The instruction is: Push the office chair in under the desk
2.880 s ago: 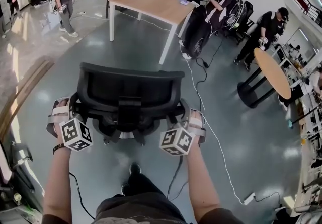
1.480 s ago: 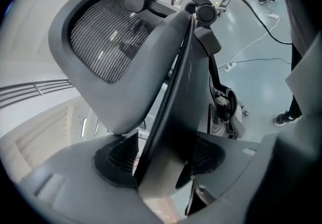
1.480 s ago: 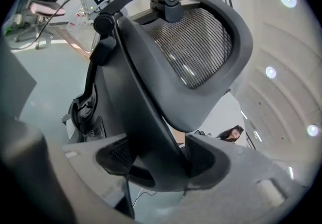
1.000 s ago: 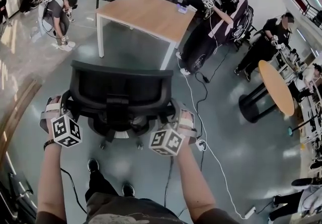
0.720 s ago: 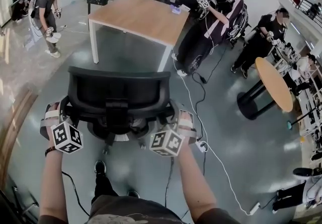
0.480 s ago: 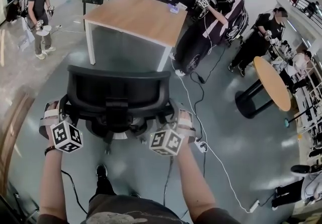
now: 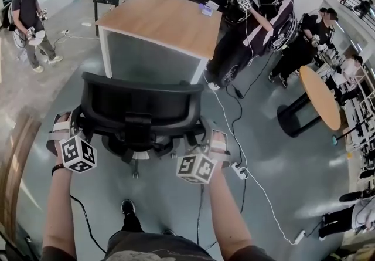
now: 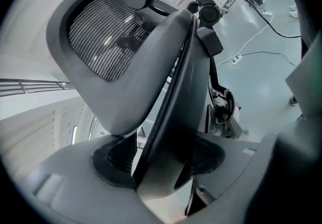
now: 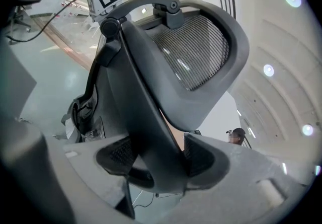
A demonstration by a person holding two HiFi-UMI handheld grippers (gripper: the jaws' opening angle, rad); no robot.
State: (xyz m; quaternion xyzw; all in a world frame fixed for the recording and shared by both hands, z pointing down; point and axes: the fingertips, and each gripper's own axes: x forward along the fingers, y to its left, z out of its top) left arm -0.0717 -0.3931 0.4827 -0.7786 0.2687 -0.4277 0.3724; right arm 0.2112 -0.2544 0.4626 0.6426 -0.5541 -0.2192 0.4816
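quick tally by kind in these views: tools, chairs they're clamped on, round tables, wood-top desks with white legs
tools: 2 (left tool, right tool)
office chair clamped by both: 1
round table: 1
desk, wood top and white legs: 1
total: 5

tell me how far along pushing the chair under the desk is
Done: left tongs and right tongs each grip a side edge of the office chair backrest. In hand: the chair stands on open floor, short of the desk. Left: its seat is not yet under the desk top.
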